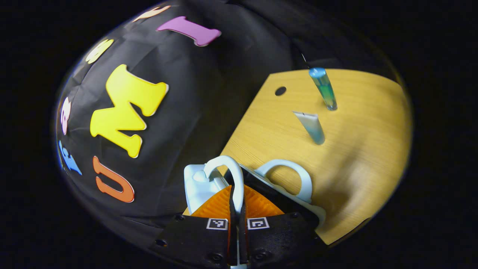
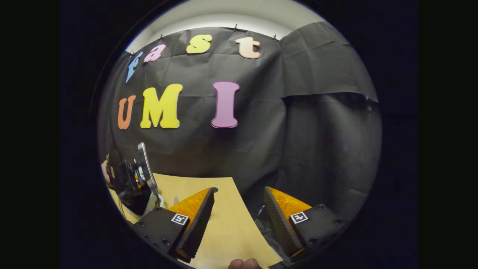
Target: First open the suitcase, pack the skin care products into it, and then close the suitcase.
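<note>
The left gripper pinches one white handle to lift the suitcase lid, while the right gripper hangs wide open, empty, ready for the tubes.

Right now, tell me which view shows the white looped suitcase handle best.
The left gripper view. There the white looped suitcase handle sits close and sharp, pinched between the left hand-held gripper and its two fingers. A second white handle lies beside it. The right gripper view catches the case far off at its left edge, with the handle too small to make out.
</note>
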### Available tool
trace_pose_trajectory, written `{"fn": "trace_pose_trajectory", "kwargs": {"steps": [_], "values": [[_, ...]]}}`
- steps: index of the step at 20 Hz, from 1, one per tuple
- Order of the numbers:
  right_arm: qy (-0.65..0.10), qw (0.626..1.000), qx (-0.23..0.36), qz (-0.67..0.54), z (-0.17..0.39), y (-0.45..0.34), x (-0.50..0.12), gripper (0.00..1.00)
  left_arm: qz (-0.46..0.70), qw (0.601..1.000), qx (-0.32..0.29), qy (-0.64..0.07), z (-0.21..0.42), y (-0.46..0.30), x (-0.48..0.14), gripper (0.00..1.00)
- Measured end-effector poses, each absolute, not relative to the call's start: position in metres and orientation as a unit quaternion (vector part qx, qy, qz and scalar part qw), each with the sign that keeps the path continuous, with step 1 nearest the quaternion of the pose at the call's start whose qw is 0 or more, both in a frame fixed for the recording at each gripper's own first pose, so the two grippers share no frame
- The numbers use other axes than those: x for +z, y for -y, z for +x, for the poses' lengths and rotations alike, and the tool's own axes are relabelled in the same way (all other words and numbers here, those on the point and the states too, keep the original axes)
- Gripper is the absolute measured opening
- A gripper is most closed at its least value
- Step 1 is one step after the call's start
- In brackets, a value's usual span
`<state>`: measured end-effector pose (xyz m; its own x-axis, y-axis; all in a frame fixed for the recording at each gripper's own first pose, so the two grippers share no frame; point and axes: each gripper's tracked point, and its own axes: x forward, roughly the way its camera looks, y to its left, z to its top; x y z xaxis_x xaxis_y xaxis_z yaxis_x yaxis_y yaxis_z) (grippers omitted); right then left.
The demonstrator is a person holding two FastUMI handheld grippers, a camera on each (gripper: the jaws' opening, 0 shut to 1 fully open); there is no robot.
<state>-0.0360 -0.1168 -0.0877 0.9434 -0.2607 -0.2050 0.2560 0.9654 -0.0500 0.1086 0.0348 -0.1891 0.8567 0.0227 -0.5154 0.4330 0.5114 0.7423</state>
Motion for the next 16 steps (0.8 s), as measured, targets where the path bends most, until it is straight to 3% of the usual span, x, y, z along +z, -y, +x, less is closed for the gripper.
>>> {"fn": "trace_pose_trajectory", "kwargs": {"steps": [5,9,16], "values": [[-0.094,0.992,-0.072,-0.039,-0.015,0.056,-0.070,0.80,0.367,0.913,-0.043,-0.171,0.095,-0.108,-0.102,0.04],[-0.112,0.992,-0.041,-0.040,-0.004,0.015,-0.073,0.80,0.255,0.955,0.019,-0.147,0.098,-0.186,-0.068,0.04],[-0.129,0.990,-0.002,-0.062,0.007,-0.048,-0.075,0.80,0.069,0.981,0.110,-0.146,0.107,-0.292,-0.136,0.04]]}}
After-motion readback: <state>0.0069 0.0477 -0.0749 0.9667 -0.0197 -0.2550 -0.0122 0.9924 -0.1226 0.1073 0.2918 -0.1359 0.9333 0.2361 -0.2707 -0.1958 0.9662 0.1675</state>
